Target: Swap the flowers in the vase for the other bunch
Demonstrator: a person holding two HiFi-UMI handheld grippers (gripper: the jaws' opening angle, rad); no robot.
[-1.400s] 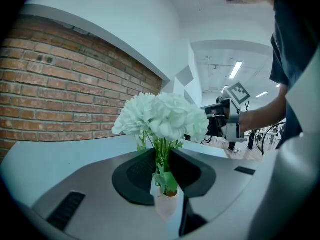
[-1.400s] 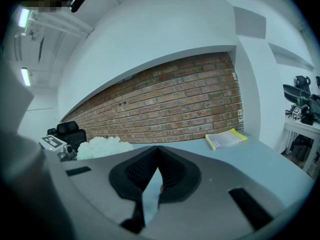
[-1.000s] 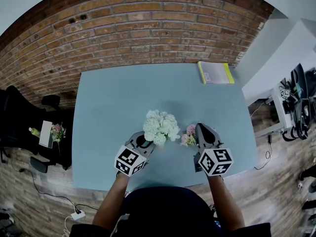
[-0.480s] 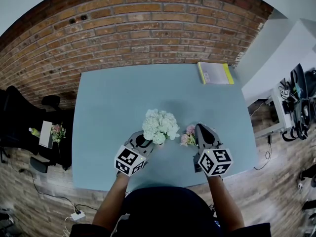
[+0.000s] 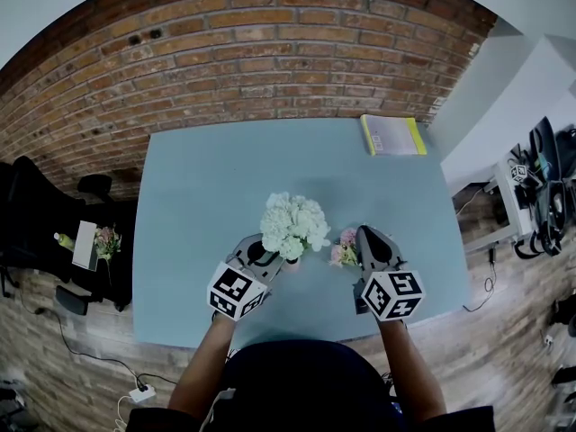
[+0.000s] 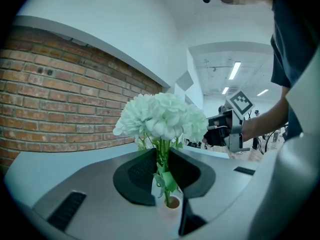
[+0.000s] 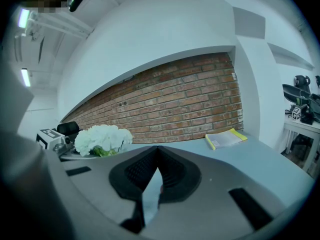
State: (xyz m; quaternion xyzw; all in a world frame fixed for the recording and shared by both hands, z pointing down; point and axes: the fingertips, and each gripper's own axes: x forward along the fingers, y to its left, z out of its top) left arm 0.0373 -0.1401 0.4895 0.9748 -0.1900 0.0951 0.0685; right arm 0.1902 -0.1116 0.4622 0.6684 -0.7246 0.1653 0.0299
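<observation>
One yellow book (image 5: 392, 134) beyond white flowers (image 5: 293, 225)

brick wall (image 5: 270, 52) | wood floor (image 5: 81, 349) | blue table (image 5: 225, 169) | black chair (image 5: 27, 214) | ceiling strip lights (image 6: 234, 70)

My pale blue bench (image 5: 198, 205) carries a yellow-edged book (image 5: 393, 134) far beyond my right tool (image 5: 372, 238), a pink bunch (image 5: 343, 248) just beside it, and a small vase (image 6: 169, 204) under my left tool (image 6: 161, 156).

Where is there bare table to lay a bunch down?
Bare: the table's left side and far middle, up to the yellow book. Crowded: the near edge, around the white flowers and pink bunch.
</observation>
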